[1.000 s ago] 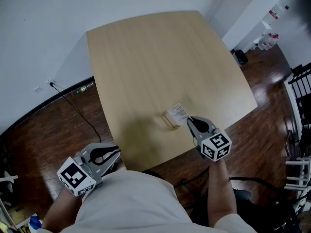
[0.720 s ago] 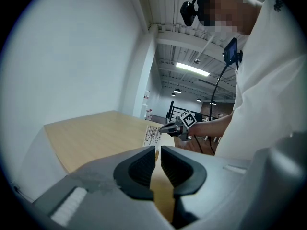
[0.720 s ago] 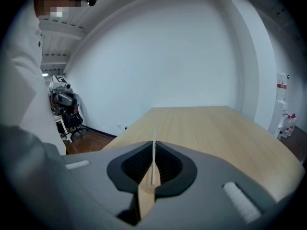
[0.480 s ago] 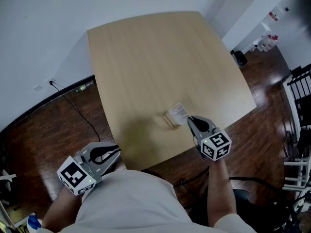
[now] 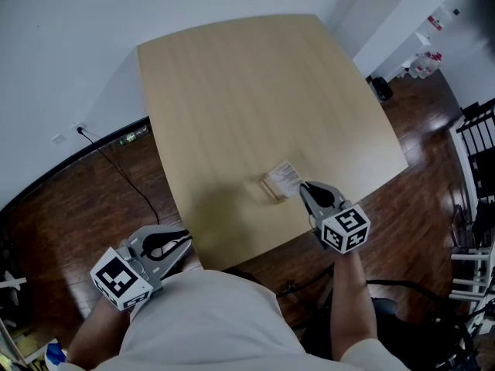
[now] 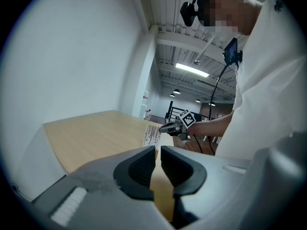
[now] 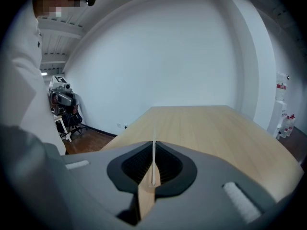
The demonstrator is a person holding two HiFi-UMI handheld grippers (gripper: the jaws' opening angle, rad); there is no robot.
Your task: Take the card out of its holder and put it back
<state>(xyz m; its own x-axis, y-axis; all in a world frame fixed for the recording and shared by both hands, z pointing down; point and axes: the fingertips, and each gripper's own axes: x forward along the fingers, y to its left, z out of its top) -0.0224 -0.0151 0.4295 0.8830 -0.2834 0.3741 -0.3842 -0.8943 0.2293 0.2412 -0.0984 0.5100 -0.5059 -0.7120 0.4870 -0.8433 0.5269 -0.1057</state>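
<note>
Between the earlier pictures and this one almost nothing shifts. The right claw [image 5: 304, 188] stays at the near right part of the light wooden surface [image 5: 232, 91], its tip against the near right edge of the white printed card [image 5: 283, 178], and the card sits where it sat. In the right gripper view the claw is clenched on that card, which shows edge-on as a thin white line pinched between the pads. This reads as a pause with the grip made and the lift not yet begun — the taking-out half of the task seems still ahead.

The small pale wooden holder [image 5: 268, 193] lies just left of the card and a little nearer, touching it. The card appears to stand tilted in the holder, though whether its bottom edge is fully in the slot cannot be told. Nothing else is in the holder.

The left claw [image 5: 182, 243] hangs off the surface's near left edge, well apart from the card. Its jaws are drawn together with only a sliver between — they grasp nothing.
</note>
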